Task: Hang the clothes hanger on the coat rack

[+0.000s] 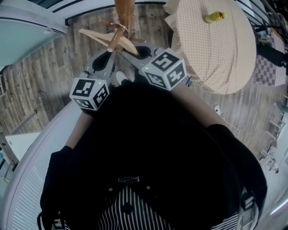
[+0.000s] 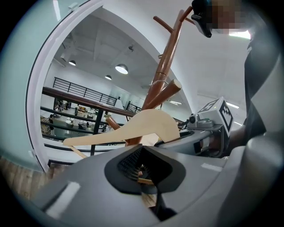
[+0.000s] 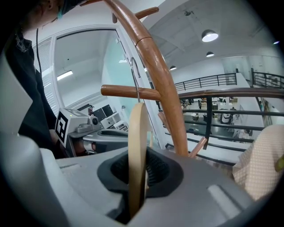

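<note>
A pale wooden clothes hanger [image 1: 96, 37] hangs against the brown coat rack [image 1: 124, 11] at the top of the head view. My left gripper [image 1: 109, 51] reaches it from the left and my right gripper [image 1: 127, 54] from the right. In the left gripper view the hanger [image 2: 146, 124] lies broadside before the rack [image 2: 164, 75], and my left gripper [image 2: 144, 175] is shut on a thin wooden part of it. In the right gripper view my right gripper [image 3: 137, 177] is shut on the hanger [image 3: 137, 142], seen edge-on. Its metal hook [image 3: 134, 75] rises past a peg [image 3: 124, 91].
A round table with a checked cloth [image 1: 211, 45] stands right of the rack, with a yellow object [image 1: 214, 17] on it. A white curved window frame [image 2: 37, 88] and a black railing [image 3: 222, 93] lie behind. My dark-clothed torso [image 1: 148, 148] fills the lower head view.
</note>
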`<action>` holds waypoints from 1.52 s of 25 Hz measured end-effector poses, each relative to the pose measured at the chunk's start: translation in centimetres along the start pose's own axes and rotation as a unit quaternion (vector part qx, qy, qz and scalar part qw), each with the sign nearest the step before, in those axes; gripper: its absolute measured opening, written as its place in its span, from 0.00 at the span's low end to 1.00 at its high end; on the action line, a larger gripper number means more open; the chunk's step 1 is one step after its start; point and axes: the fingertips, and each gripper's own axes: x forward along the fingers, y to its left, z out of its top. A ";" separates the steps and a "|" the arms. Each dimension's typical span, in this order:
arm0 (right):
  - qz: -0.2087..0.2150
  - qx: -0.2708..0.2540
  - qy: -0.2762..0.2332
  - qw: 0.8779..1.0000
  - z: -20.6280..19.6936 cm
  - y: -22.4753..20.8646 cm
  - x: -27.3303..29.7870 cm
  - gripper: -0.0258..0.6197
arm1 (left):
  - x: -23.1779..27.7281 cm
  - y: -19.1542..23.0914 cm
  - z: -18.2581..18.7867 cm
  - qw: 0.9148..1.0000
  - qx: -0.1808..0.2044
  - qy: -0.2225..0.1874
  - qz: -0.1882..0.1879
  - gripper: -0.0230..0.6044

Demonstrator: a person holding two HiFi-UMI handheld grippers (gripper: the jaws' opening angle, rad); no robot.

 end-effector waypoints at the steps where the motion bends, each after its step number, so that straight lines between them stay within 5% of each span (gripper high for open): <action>1: 0.000 0.001 0.003 1.000 -0.1 -0.1 0.1 0.09 | 0.0 0.1 0.0 1.000 0.000 0.001 0.000 0.04; 16: -0.029 0.009 0.053 0.998 -3.8 -3.4 2.0 0.10 | 0.5 0.9 -0.3 1.000 -0.010 0.010 0.006 0.04; 38: -0.089 -0.005 0.016 0.996 -3.9 -3.6 1.5 0.16 | -0.8 0.2 -0.1 1.000 -0.005 -0.004 0.007 0.04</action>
